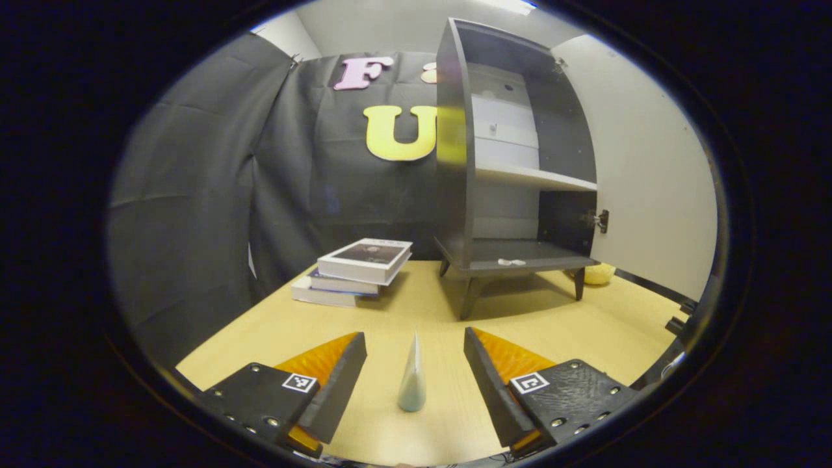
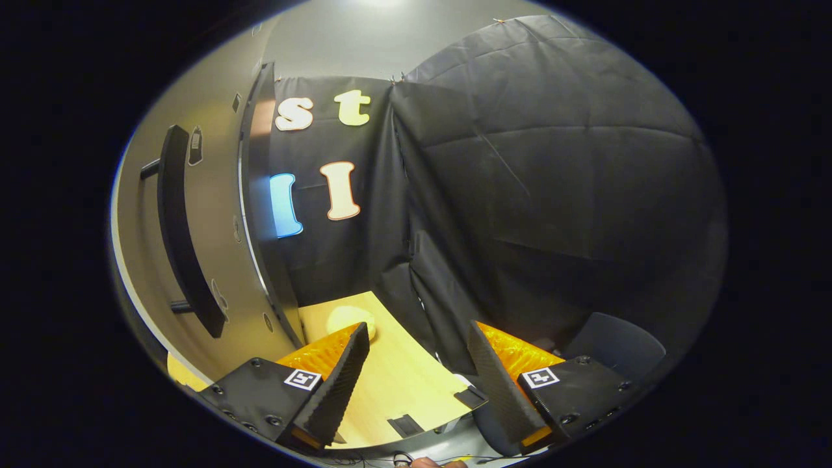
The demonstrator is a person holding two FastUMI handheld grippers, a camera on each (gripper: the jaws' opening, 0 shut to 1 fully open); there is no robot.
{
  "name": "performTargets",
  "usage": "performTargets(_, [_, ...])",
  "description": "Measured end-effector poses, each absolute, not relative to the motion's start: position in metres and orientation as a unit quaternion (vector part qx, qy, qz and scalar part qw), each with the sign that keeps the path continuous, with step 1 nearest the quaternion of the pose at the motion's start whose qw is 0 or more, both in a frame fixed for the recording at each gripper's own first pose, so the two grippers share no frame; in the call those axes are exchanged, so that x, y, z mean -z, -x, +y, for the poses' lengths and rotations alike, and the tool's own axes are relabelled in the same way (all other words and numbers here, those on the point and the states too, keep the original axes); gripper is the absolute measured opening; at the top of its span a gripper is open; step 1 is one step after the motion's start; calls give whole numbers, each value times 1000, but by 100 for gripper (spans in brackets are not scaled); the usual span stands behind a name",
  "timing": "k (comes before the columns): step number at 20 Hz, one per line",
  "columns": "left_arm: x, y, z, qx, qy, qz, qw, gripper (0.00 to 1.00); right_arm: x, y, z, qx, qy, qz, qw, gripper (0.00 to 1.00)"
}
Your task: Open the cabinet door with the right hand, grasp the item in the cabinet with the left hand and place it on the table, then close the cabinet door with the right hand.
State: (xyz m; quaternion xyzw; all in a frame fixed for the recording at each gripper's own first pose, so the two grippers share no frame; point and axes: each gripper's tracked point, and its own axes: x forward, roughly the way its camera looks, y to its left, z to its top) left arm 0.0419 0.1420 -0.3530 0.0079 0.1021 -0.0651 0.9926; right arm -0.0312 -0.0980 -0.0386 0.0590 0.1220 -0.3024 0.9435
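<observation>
So the cone (image 1: 412,377) stands on the counter (image 1: 585,325) between the left claw (image 1: 415,370) fingers, cabinet (image 1: 507,162) behind it with door (image 1: 643,169) swung right, books (image 1: 357,270) stacked left.

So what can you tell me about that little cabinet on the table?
The cabinet is small, dark grey, seemingly of laminated board, standing upright on short splayed legs on the wooden table. Its pale door hangs wide open on hinges at its right side. One light shelf divides the inside; a small white object lies on the bottom board. A long dark handle is on the door's outer face.

Wooden table (image 1: 585,325), books (image 1: 354,270), cabinet (image 1: 513,162), perhaps tube (image 1: 412,377)
</observation>
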Motion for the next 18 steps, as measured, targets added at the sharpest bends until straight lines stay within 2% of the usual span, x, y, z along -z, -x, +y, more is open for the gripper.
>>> performTargets(3, [313,-16,160,20,-26,104,994,89,37,34,-93,289,-59,111,949,96])
performTargets(4, [300,-5,159,13,-22,107,994,92,35,36,-92,285,-63,104,951,96])
performTargets(7, [262,22,157,-1,3,123,992,90,23,40,-79,265,-89,77,957,96])
performTargets(11, [242,28,129,39,60,175,982,92,-6,42,-75,236,-105,36,965,96])
performTargets(13, [213,24,130,46,52,169,983,93,-17,40,-78,225,-93,25,969,96])
performTargets(14, [203,21,129,48,45,166,984,92,-23,35,-75,213,-81,23,973,100])
performTargets(15, [195,15,126,52,40,167,984,92,-27,31,-72,197,-65,20,978,96])
performTargets(17, [182,7,114,64,44,171,982,90,-31,27,-75,185,-34,27,982,96])
performTargets(18, [171,4,109,70,47,162,983,92,-34,24,-71,175,-28,27,984,96])
